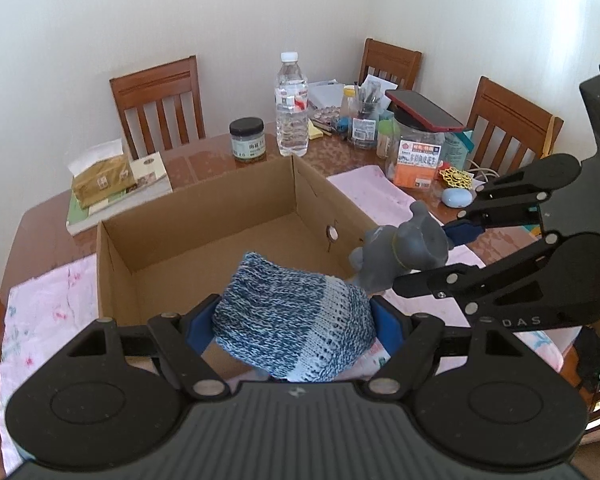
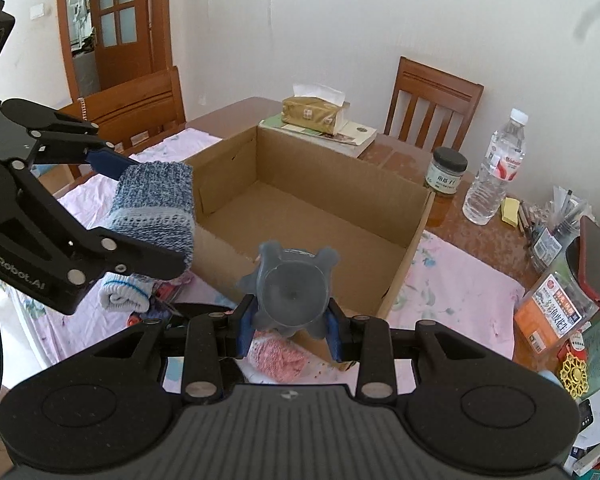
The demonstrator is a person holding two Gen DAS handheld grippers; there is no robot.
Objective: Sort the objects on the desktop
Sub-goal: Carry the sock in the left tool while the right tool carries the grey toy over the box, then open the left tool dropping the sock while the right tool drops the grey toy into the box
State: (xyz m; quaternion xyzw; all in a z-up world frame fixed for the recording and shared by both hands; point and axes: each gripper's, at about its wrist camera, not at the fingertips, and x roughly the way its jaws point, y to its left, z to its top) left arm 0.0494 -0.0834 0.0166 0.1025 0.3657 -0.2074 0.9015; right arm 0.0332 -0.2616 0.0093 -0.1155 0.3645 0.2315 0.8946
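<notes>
An open, empty cardboard box (image 1: 220,204) (image 2: 228,172) stands on the table. My left gripper (image 1: 292,328) is shut on a folded blue-and-white knitted piece (image 1: 292,312), held over the box's near edge. In the right wrist view the same left gripper (image 2: 144,216) holds the knitted piece (image 2: 156,208) beside the box's left wall. My right gripper (image 2: 288,328) is shut on a grey rubbery toy figure (image 2: 290,292), its blue pads pressing both sides. In the left wrist view the right gripper (image 1: 432,256) holds the toy (image 1: 400,252) just outside the box's right wall.
A pink cloth (image 1: 44,312) covers the table under the box. Behind it stand a water bottle (image 1: 291,112), a black-lidded jar (image 1: 247,140), a tissue pack on books (image 1: 104,180), and a clear jar with a red phone (image 1: 424,110) on top. A pink knit (image 2: 276,360) and white sock (image 2: 124,296) lie near.
</notes>
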